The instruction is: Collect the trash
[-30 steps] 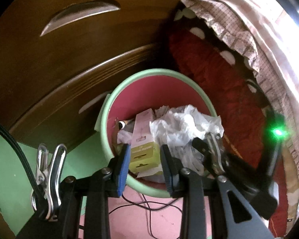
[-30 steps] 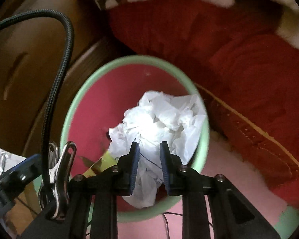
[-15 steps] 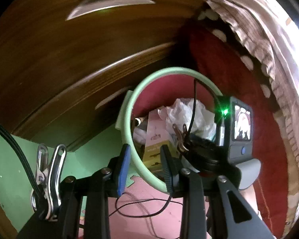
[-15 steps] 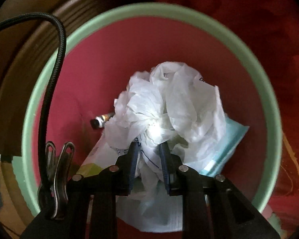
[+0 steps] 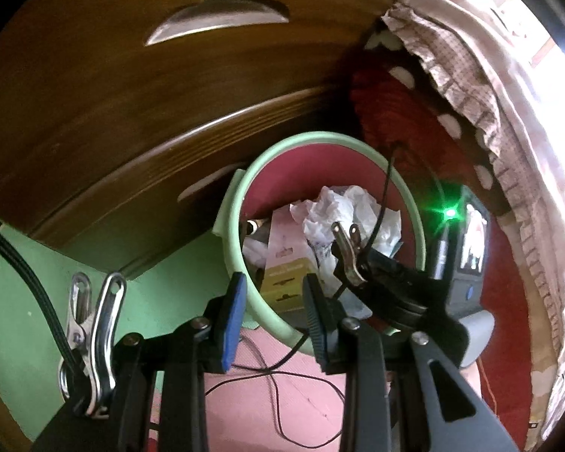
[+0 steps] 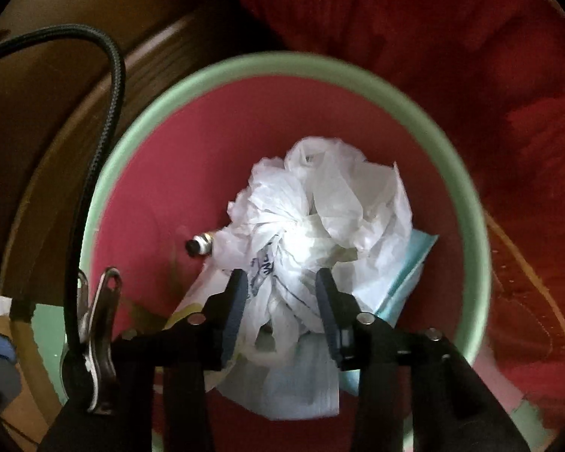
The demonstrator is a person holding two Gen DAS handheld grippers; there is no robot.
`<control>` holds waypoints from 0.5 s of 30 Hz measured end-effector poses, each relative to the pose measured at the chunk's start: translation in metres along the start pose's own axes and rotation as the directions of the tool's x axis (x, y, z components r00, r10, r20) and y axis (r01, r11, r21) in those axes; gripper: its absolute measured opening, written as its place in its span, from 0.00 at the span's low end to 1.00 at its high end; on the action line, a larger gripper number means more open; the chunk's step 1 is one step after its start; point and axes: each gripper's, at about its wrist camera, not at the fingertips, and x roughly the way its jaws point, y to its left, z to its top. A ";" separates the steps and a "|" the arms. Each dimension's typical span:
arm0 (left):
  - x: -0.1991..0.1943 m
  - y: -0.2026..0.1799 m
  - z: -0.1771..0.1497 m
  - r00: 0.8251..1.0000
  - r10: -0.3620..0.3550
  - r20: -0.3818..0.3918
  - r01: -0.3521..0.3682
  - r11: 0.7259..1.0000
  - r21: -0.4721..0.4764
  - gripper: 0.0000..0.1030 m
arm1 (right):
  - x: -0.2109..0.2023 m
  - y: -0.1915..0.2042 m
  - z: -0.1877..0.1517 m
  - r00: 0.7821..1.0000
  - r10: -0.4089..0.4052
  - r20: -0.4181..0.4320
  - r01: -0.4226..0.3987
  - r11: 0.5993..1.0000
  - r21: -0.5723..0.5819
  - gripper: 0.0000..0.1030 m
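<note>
A green-rimmed bin point(image 6: 282, 62) with a pink-red inside fills the right wrist view. My right gripper point(image 6: 280, 278) hangs just inside it, its jaws opening. A crumpled white plastic bag point(image 6: 331, 207) lies between and beyond the fingers, resting on the trash below; the pads stand beside it and do not squeeze it. Under the bag lie a pale blue packet point(image 6: 410, 263) and a small metal-tipped object point(image 6: 199, 245). In the left wrist view my left gripper point(image 5: 273, 282) is open and empty, above the bin's near rim point(image 5: 229, 226). A yellow and pink box point(image 5: 286, 260) leans inside.
A dark wooden drawer front point(image 5: 132, 113) with a curved handle point(image 5: 214, 19) stands behind the bin. A red blanket point(image 6: 433, 37) and frilled checked cloth point(image 5: 489, 94) lie to its right. A thin black cable point(image 5: 275, 380) trails over the pink floor, beside a green mat point(image 5: 37, 301).
My right gripper sank into the bin with the white bag, and its fingers have now spread apart off the bag. The left gripper's fingers stayed as they were.
</note>
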 end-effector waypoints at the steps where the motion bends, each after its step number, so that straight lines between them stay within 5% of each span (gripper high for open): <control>1: -0.001 0.000 -0.001 1.000 -0.002 0.002 0.002 1.000 0.001 0.30 | -0.003 0.001 0.000 1.000 0.004 0.011 -0.004 1.000 -0.001 0.41; 15: -0.019 -0.001 -0.010 1.000 -0.005 0.020 0.005 1.000 0.003 0.30 | -0.043 0.006 -0.016 0.996 0.003 0.086 0.002 0.998 -0.060 0.44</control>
